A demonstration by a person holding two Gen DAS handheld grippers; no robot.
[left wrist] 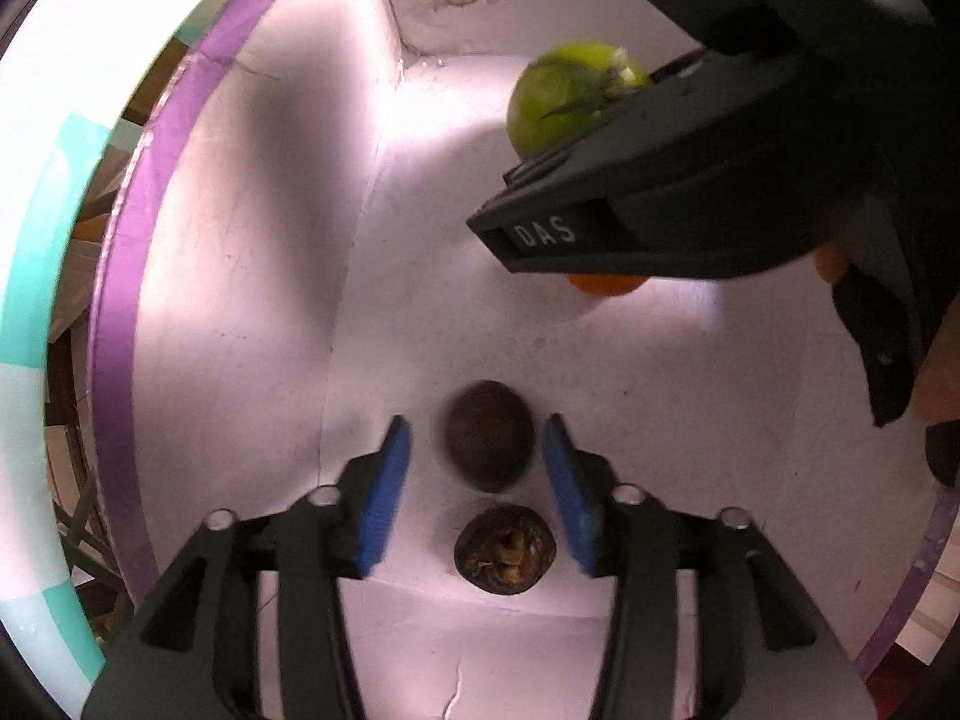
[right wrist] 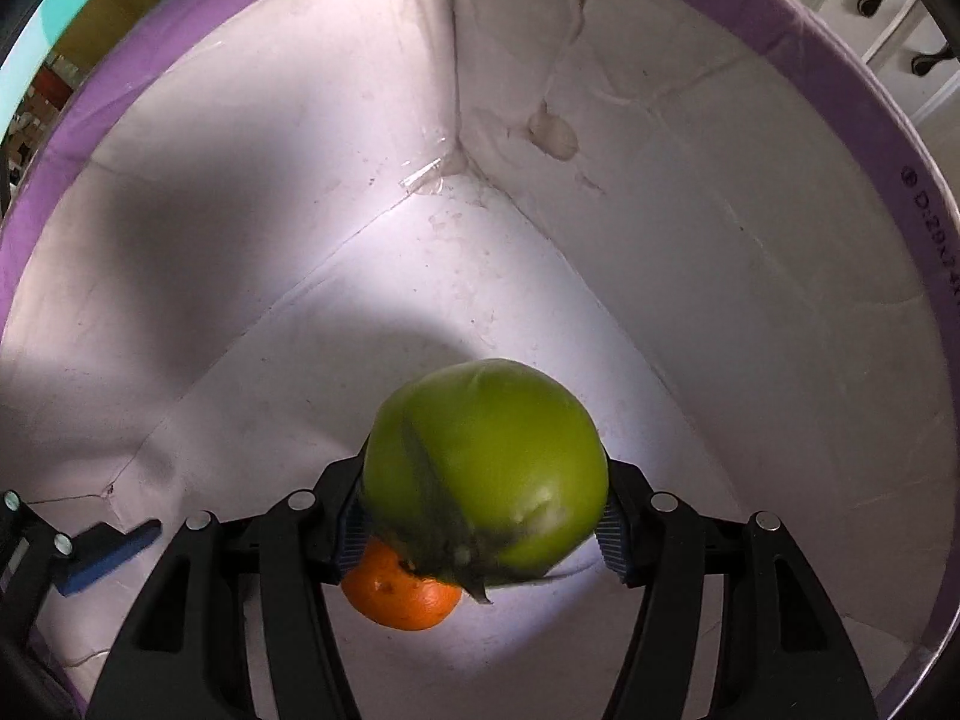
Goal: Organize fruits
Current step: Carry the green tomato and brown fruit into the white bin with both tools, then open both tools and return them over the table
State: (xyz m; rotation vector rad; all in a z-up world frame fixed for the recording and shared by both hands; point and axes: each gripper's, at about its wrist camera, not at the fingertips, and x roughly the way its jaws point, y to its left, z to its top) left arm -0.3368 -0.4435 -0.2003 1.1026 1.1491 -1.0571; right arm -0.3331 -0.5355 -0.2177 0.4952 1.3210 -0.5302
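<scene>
Both grippers are inside a white-lined box with a purple rim (right wrist: 840,60). My left gripper (left wrist: 477,468) is open, its blue pads either side of a dark brown round fruit (left wrist: 489,444) that looks blurred above the box floor. A second dark brown fruit (left wrist: 505,550) lies on the floor just nearer the camera. My right gripper (right wrist: 483,519) is shut on a green apple (right wrist: 486,468) and holds it above an orange fruit (right wrist: 402,591) on the floor. The apple (left wrist: 561,96) and the right gripper's black body (left wrist: 660,210) also show in the left wrist view.
The box walls (right wrist: 240,180) rise on all sides and meet in a far corner (right wrist: 456,162). The purple rim (left wrist: 114,276) shows at the left in the left wrist view. The left gripper's blue pad (right wrist: 111,558) shows at lower left in the right wrist view.
</scene>
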